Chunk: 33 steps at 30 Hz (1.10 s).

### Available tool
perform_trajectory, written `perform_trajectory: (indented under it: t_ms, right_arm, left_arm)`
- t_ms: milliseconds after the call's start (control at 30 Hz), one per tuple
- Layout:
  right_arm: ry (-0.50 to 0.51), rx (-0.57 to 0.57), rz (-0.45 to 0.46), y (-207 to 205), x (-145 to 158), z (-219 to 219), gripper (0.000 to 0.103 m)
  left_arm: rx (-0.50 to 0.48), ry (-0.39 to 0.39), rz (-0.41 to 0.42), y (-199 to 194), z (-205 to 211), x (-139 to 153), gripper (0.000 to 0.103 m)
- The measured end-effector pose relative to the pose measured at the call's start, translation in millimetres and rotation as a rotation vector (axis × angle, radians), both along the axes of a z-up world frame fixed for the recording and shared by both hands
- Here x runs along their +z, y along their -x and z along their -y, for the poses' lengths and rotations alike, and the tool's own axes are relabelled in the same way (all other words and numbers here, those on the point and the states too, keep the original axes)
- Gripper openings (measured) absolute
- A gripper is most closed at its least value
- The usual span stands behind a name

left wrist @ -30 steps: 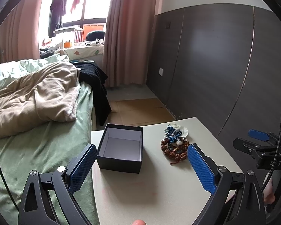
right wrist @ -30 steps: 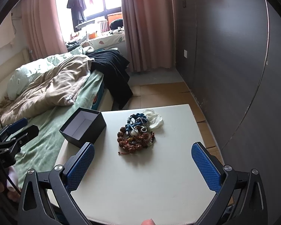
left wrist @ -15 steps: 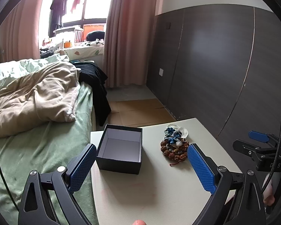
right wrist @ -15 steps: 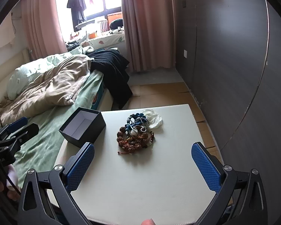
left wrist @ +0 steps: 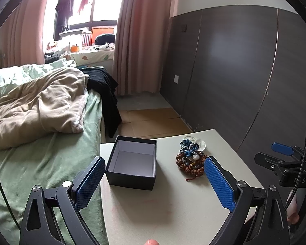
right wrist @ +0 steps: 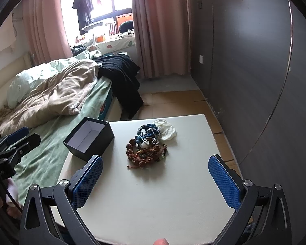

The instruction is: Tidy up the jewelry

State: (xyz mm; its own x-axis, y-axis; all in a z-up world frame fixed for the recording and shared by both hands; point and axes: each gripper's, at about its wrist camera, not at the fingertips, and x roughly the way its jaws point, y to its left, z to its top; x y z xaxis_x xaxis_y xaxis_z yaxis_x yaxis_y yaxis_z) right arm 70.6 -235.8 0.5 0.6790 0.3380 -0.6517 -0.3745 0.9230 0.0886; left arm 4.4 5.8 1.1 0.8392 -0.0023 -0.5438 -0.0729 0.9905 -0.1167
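I hold both tongs low over the near edge of the white table [right wrist: 153, 208], level and pointing across it toward the wall. My left tongs [left wrist: 154, 185] gape wide with nothing between the blue pads [left wrist: 89, 185]; the box [left wrist: 132, 165] sits just ahead of the left pad, at the table's left edge by the bed [left wrist: 40, 153]. My right tongs [right wrist: 156, 182] are spread just as wide and grip nothing, aimed at the jewelry [right wrist: 151, 145], which lies in one heap near the middle of the table, to the right of the box [right wrist: 89, 138] and apart from it. Each tool shows at the edge of the other's view. I count one box, open, black outside and white inside, with nothing in it. In the heap I make out a brown beaded bracelet [right wrist: 144, 153] nearest me, blue beads [right wrist: 144, 132] tangled with a silvery chain behind it, and a pale ring-shaped piece [right wrist: 167, 130] farthest back; how many strands there are I cannot tell. The only writing is a few pale marks on the tools' bodies, too small to read.
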Motion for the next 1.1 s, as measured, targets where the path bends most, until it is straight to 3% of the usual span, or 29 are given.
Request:
perform_trajectory:
  t_ms: [700,1100]
  right_arm:
    - [-0.018,-0.019,0.014,1,5,3,0.103]
    - [-0.209,-0.041,-0.121,-45,3,23,0.1]
  left_arm:
    - [0.0,0.004,-0.012,-2,2,-3,0.098]
    - [-0.043,0.033,-0.024,-29,9,12,0.098]
